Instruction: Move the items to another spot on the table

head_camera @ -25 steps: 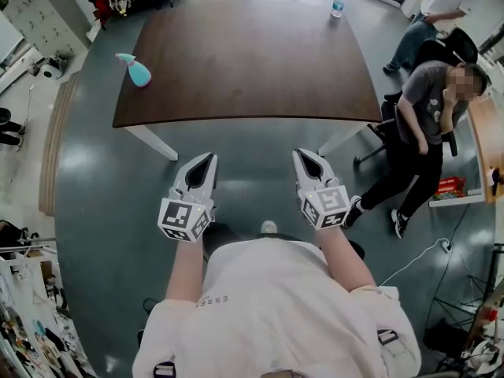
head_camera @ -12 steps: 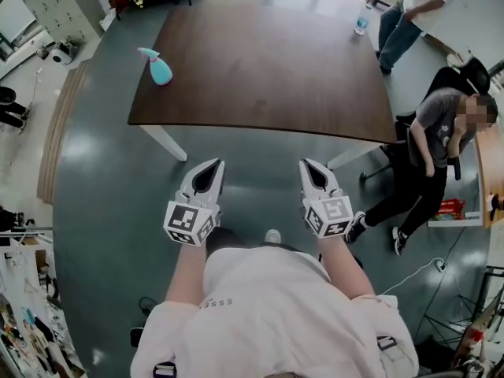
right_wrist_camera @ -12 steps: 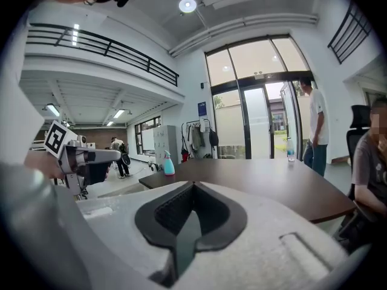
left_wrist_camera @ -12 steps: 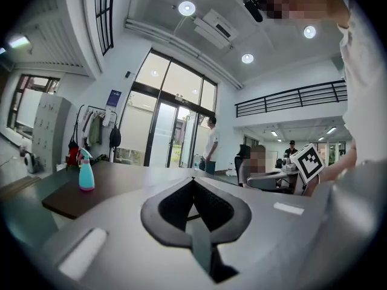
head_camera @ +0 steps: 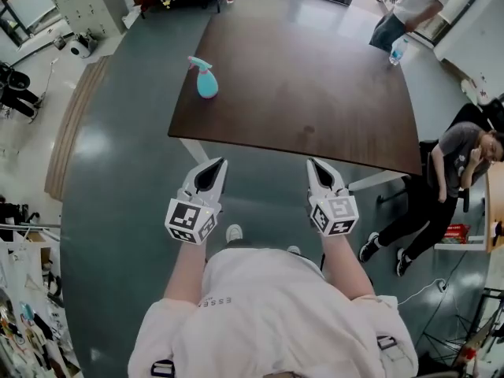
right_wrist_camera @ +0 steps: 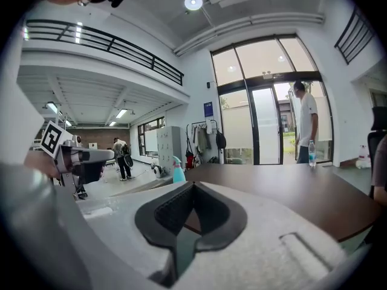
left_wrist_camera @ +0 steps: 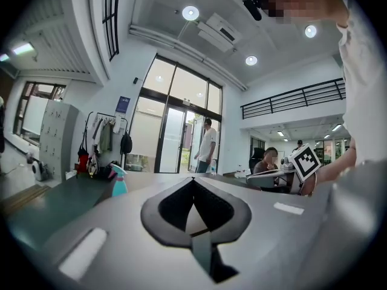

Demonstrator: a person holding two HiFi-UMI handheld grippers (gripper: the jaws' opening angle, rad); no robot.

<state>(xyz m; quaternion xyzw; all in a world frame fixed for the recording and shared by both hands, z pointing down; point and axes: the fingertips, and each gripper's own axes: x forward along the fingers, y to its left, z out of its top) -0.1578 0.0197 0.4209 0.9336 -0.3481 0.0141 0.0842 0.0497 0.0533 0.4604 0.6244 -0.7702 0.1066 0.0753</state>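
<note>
Dark brown wooden worktop (head_camera: 315,93) is lying ahead of two empty claws.
The left claw (head_camera: 218,164) and right claw (head_camera: 313,164) are hovering short of its near edge, each pinched fully together on nothing. A turquoise plastic spray bottle (head_camera: 205,79) is standing upright by the worktop's left edge, and a clear water bottle (head_camera: 397,50) is standing at its right edge.

The bench (head_camera: 307,85) lies ahead of the left gripper (head_camera: 214,165) and the right gripper (head_camera: 315,166). On it, a spray bottle (head_camera: 203,78) stands ahead of the left gripper, and a water bottle (head_camera: 397,50) far ahead-right of the right gripper.
</note>
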